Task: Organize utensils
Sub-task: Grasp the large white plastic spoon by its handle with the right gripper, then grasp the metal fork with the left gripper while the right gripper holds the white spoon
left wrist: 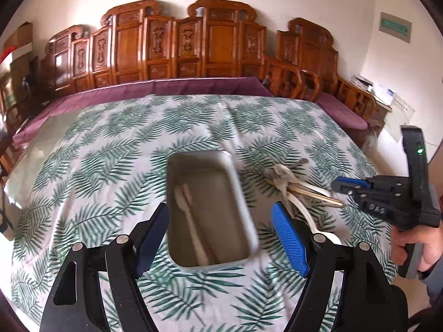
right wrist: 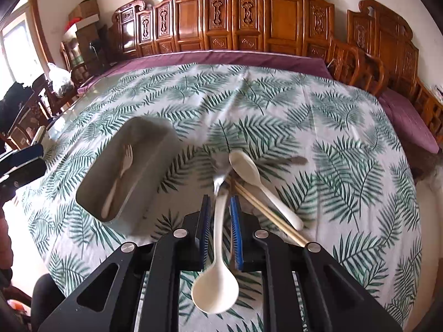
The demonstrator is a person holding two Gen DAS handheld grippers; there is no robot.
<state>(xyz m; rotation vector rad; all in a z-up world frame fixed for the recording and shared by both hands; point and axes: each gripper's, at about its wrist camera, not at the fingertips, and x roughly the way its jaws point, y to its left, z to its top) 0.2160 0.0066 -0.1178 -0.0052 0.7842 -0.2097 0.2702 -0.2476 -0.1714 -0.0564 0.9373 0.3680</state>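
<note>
A grey metal tray (left wrist: 218,191) (right wrist: 149,149) lies on the leaf-print cloth with a pale fork (left wrist: 191,221) (right wrist: 121,177) inside it. My left gripper (left wrist: 220,213) hangs over the tray's near end, jaws wide apart and empty. To the tray's right lies a pile: a white spoon (right wrist: 218,249) (left wrist: 304,215), a second white spoon (right wrist: 249,171), wooden chopsticks (right wrist: 265,213) (left wrist: 310,193) and a metal fork (right wrist: 220,179). My right gripper (right wrist: 220,199) (left wrist: 339,186) hovers above the pile. Its pads stand narrowly apart, and the first spoon's handle shows through the gap without touching them.
A hand (left wrist: 415,246) holds the right gripper's grip. The left gripper (right wrist: 22,163) shows at the left edge of the right wrist view. A carved wooden bench (right wrist: 277,22) with a purple cushion (right wrist: 221,56) runs behind the table. Bare glass tabletop (left wrist: 41,149) shows at the left.
</note>
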